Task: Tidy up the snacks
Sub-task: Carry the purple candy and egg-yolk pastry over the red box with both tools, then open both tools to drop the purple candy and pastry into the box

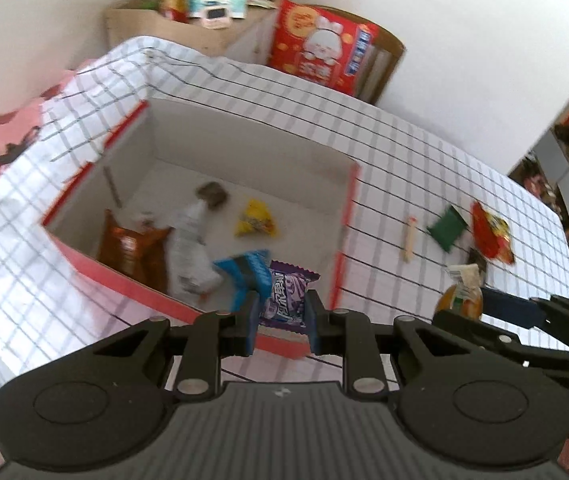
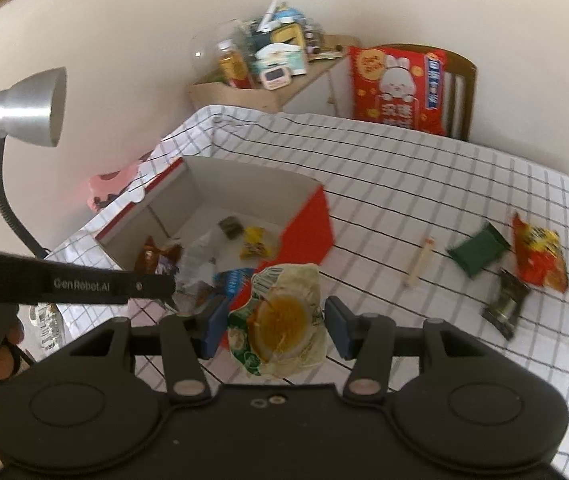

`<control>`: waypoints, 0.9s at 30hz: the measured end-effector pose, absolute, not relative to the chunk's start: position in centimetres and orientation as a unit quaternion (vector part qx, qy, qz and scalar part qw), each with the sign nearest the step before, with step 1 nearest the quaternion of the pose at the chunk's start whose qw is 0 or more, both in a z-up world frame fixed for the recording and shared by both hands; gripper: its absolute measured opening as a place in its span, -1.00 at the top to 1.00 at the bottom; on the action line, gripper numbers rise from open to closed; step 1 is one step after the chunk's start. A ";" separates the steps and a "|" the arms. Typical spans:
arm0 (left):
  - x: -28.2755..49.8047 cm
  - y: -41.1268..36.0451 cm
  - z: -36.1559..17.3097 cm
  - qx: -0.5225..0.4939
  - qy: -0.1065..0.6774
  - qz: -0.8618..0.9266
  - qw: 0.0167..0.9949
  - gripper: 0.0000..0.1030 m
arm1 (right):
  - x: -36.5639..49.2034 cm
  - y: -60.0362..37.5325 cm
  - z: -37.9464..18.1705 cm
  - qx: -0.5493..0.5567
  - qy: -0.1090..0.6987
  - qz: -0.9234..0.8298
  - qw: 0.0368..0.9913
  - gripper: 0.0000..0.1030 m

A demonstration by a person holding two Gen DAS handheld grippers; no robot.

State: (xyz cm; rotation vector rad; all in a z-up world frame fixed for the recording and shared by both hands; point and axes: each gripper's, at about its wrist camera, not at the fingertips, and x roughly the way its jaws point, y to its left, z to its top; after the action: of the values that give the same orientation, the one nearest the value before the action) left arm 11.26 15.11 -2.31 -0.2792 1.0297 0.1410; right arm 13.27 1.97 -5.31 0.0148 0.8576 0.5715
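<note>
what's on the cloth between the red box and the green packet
One thing: a thin pale stick snack, lying alone on the checked cloth between the red box and the green packet. Both wrist views show it.

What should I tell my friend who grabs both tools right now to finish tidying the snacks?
Left tool: shut on a purple packet, near the box's front edge.
Right tool: shut on an egg pack, just outside the box.
Done: in the box lie a yellow snack, a brown bag, a white packet, a blue packet and a small dark snack.
Left: drop both held snacks in, then fetch the stick, green packet, red bag and dark wrapper from the tablecloth.
</note>
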 end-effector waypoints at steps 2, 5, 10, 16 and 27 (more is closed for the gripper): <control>11.4 16.5 -2.3 -0.135 0.487 0.078 0.859 0.55 | 13.6 3.4 -5.2 0.000 0.408 0.277 0.870 0.00; 11.9 18.6 -2.2 -0.135 0.481 0.093 0.861 0.55 | 14.2 5.4 -5.0 -0.013 0.402 0.281 0.871 0.00; 13.4 21.4 -2.5 -0.128 0.477 0.121 0.861 0.55 | 15.7 8.5 -5.3 -0.033 0.395 0.284 0.873 0.00; 15.3 24.2 -3.7 -0.112 0.480 0.148 0.857 0.55 | 17.6 11.8 -6.5 -0.049 0.401 0.279 0.871 -0.01; 19.1 27.8 -7.4 -0.103 0.513 0.175 0.834 0.55 | 20.8 16.5 -10.1 -0.087 0.421 0.273 0.861 -0.01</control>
State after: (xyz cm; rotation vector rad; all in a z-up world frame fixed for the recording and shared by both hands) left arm 19.13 27.84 -7.40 -0.2175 1.0864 0.3699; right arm 20.83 16.45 -10.14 -0.1819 0.8835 0.5726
